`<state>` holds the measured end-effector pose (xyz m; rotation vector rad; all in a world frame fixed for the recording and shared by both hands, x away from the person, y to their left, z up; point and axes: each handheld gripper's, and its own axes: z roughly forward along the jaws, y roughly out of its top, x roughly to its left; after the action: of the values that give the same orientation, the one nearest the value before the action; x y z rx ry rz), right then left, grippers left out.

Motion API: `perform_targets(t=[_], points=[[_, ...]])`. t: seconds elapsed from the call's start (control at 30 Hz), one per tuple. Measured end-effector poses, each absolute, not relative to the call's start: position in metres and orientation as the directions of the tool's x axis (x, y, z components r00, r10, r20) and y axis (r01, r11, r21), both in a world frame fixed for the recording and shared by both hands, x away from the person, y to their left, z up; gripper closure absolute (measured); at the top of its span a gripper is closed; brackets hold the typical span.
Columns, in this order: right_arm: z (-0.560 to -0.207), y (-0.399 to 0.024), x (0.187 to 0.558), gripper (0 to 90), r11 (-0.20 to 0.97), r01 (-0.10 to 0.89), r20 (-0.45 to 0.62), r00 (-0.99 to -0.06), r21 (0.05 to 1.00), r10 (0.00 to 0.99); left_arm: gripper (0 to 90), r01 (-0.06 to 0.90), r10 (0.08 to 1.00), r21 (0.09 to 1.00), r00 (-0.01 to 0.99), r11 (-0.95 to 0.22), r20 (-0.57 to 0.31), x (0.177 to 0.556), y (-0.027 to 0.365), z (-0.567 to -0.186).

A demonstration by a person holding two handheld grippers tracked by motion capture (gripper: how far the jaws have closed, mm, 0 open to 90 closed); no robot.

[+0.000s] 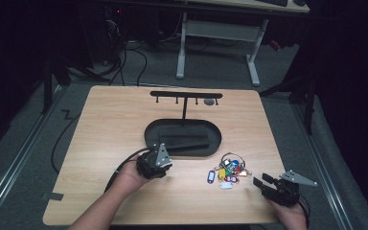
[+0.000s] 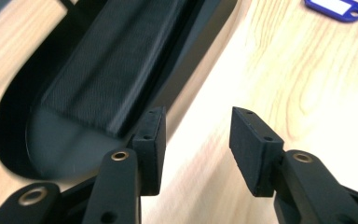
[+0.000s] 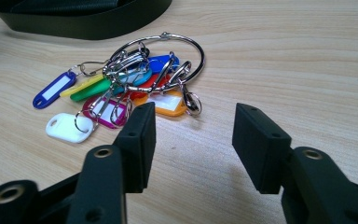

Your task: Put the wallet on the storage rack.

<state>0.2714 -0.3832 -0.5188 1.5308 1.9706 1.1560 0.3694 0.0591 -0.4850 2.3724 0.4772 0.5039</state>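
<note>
A bunch of coloured key tags on a big metal ring (image 1: 228, 171) lies on the wooden table at the front right; in the right gripper view the ring (image 3: 168, 58) and its tags (image 3: 102, 100) sit just beyond the jaws. My right gripper (image 1: 262, 181) (image 3: 193, 135) is open, low over the table, a little short of the tags and touching none. My left gripper (image 1: 159, 165) (image 2: 198, 140) is open at the near rim of the black oval tray (image 1: 151, 139) (image 2: 14, 140), holding nothing. A blue tag (image 2: 335, 7) shows at the top right of the left gripper view.
A black T-shaped hook rack (image 1: 186, 96) stands from the tray's middle, with a small dark thing (image 1: 210, 101) hanging at its right end. A dark flat block (image 2: 112, 65) lies inside the tray. Desk legs (image 1: 254, 57) and cables (image 1: 124, 57) lie beyond the table.
</note>
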Motion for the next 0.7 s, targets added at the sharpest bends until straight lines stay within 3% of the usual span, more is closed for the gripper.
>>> perform_targets(t=[0.2,0.37,0.7], points=[[-0.517,-0.381,0.270,55.7,0.077,0.593,0.163,-0.341,0.802,0.926,56.5,0.314,0.574,0.746,0.811,-0.587,0.111,0.346,0.102,-0.491],[-0.515,-0.377,0.269,64.1,0.095,0.586,0.171,-0.381,0.805,0.909,58.0,0.365,0.677,0.789,0.731,-0.494,0.085,0.322,0.128,-0.509],[-0.516,-0.371,0.269,66.5,0.143,0.580,0.122,-0.394,0.802,0.911,54.9,0.406,0.709,0.788,0.704,-0.463,0.054,0.321,0.143,-0.514]])
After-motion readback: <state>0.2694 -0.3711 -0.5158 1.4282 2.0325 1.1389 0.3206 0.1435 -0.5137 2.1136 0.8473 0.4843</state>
